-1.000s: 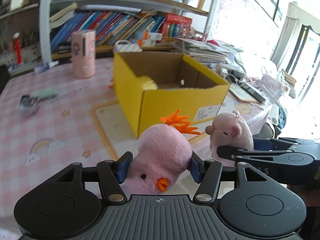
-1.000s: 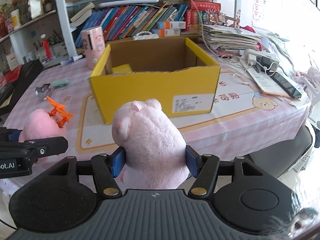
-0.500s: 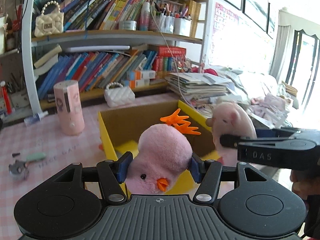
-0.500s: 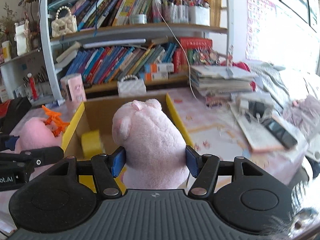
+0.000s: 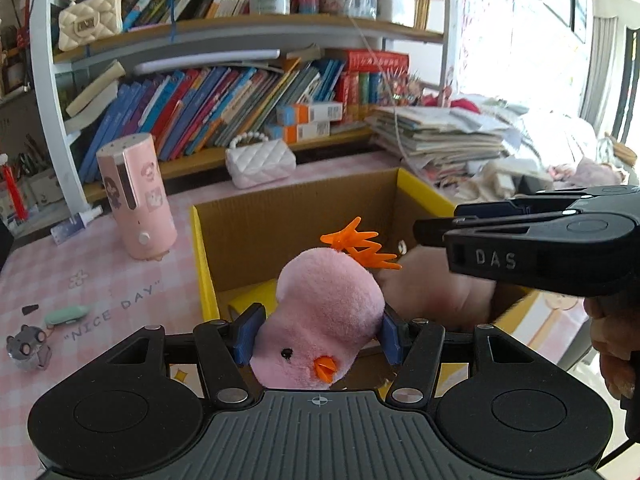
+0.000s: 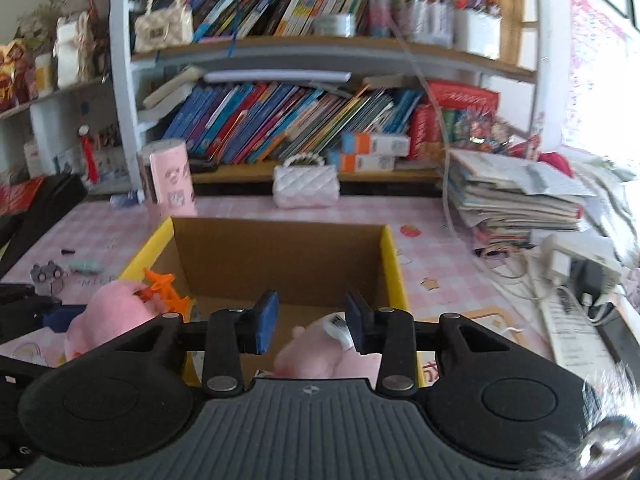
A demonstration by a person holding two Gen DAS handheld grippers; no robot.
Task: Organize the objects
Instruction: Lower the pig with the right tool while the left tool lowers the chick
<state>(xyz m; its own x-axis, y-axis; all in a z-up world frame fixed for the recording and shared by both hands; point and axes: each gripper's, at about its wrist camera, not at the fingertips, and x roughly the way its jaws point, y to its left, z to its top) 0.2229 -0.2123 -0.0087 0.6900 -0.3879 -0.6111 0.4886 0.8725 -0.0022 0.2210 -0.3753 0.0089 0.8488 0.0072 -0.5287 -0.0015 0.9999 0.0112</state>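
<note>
My right claw (image 6: 311, 322) has just let go: fingers now spread, empty, pink pig toy (image 6: 328, 354) dropping below them into yellow box (image 6: 394, 264). Half second ago it was clamped. My left claw (image 5: 319, 334) still squeezes pink chick toy (image 5: 324, 316) over box's near-left corner. I judge chick goes in next.

Bookshelf (image 5: 224, 92), white purse (image 5: 260, 162), paper stack (image 5: 436, 140).
</note>
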